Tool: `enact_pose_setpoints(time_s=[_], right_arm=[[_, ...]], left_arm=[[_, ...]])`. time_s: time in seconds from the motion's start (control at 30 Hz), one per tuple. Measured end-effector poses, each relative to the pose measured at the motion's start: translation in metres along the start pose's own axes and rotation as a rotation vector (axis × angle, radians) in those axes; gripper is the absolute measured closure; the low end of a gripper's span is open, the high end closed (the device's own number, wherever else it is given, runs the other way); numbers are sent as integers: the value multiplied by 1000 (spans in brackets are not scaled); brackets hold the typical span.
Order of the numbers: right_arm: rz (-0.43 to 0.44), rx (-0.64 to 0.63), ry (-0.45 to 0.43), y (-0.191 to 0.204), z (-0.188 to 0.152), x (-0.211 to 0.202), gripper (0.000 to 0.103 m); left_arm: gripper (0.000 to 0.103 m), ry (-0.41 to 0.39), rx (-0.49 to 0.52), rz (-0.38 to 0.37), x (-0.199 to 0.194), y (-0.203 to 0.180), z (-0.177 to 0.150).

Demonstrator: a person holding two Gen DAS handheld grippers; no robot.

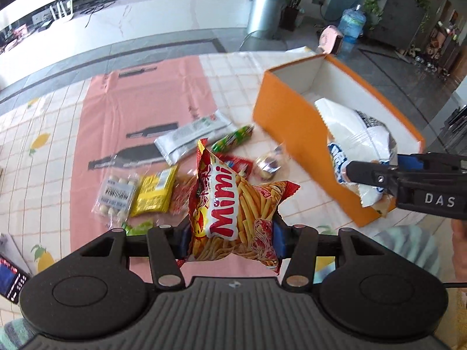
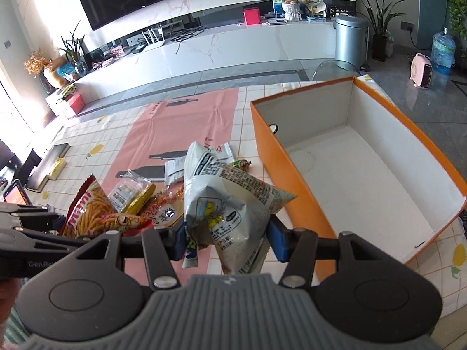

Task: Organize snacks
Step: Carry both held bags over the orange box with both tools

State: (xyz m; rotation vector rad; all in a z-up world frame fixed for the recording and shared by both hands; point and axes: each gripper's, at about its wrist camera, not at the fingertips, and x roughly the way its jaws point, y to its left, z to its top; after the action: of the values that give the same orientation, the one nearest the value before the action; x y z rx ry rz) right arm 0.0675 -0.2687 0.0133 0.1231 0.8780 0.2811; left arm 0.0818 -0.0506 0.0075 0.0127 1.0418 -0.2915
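Observation:
My left gripper is shut on a red Mimi bag of fries-shaped snacks, lifted off the table. The same bag and the left gripper appear at the left edge of the right wrist view. A puffy white and silver snack bag is clamped in my right gripper, which is shut on it and raised just left of the orange box. The box's white inside looks bare. In the left wrist view the right gripper and its white bag show in front of the orange box.
Loose snacks lie on the checked tablecloth: a yellow packet, a clear pack of white balls, a flat white packet, a green wrapper, a foil-wrapped sweet. A phone sits at the left edge.

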Motion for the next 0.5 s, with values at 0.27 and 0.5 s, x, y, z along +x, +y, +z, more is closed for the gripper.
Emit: enact_pose_setpoints(time_s=[0.27,0.5], right_arm=[[-39,-73,-43,-29,42,-59,50],[-178,-126,-6,-81,62,-83,50]], left_arm=[[44,-119,81,-72,-34,-62,55],[44,-129,144,-164,-17,-117,95]])
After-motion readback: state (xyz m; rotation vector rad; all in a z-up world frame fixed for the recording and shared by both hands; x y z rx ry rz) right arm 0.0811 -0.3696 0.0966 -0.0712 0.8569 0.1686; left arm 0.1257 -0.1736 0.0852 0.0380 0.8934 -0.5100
